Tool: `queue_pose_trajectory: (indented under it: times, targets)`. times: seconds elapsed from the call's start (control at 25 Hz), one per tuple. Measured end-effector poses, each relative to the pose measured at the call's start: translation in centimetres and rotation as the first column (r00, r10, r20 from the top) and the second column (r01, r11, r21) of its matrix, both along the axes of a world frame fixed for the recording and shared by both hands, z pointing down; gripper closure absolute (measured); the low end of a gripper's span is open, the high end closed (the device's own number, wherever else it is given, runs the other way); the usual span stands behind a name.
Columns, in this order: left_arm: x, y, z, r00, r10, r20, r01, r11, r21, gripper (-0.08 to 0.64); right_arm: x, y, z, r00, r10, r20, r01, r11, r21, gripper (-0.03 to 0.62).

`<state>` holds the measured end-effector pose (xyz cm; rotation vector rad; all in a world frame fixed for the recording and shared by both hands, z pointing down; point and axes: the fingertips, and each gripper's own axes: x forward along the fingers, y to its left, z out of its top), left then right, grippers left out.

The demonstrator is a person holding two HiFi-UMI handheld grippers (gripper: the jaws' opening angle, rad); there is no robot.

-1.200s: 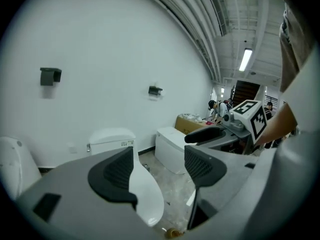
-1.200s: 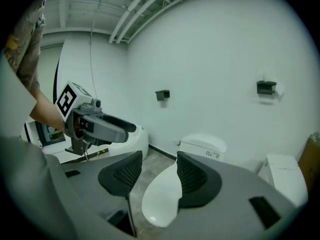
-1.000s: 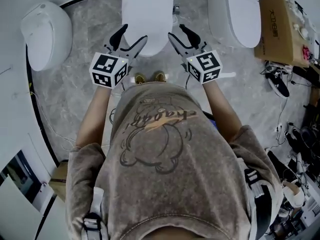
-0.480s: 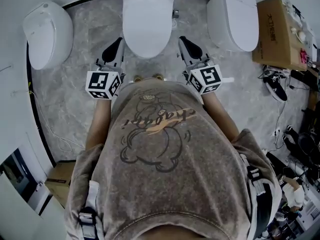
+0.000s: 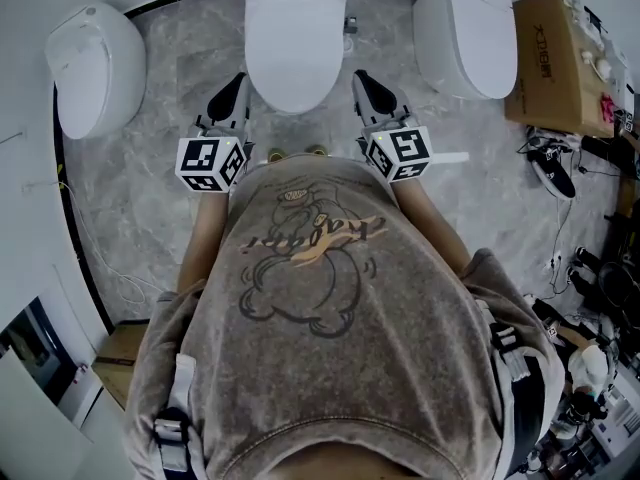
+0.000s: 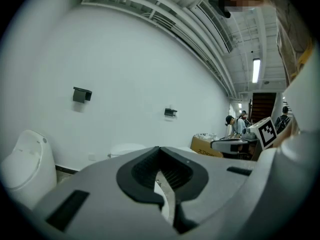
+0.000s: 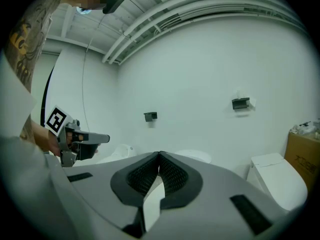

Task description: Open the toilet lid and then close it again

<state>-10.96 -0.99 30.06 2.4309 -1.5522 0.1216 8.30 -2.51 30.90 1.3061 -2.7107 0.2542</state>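
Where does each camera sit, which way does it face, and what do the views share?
Head view: on the person's head, looking steeply down at the middle toilet; shows the shirt, the left gripper and the right gripper.
Left gripper view: rides the left gripper, looking roughly level along its shut jaws at the white wall; the right gripper shows at right.
Right gripper view: rides the right gripper, looking along its shut jaws at that wall; the left gripper shows at left.
Shared: all three show the cardboard box.
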Motion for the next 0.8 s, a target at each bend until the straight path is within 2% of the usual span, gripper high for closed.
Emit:
queue_pose_trajectory:
  times: [0.4, 0.8]
  targets:
    - [-0.8, 0.5, 0.1, 0.999, -0.022, -0.043, 0.021, 1.0, -0.019, 0.551, -0.6, 0.1, -0.4, 1.0, -0.004, 0.004, 0.004, 1.0, -0.002, 0.565]
    - [-1.2, -0.1, -0.3, 0.999, -0.021, -0.036, 0.02, 1.0, -0.016, 0.551, -0.8, -0.1, -0.8, 1.0, -0.029, -0.003, 0.029, 1.0, 0.007, 0.565]
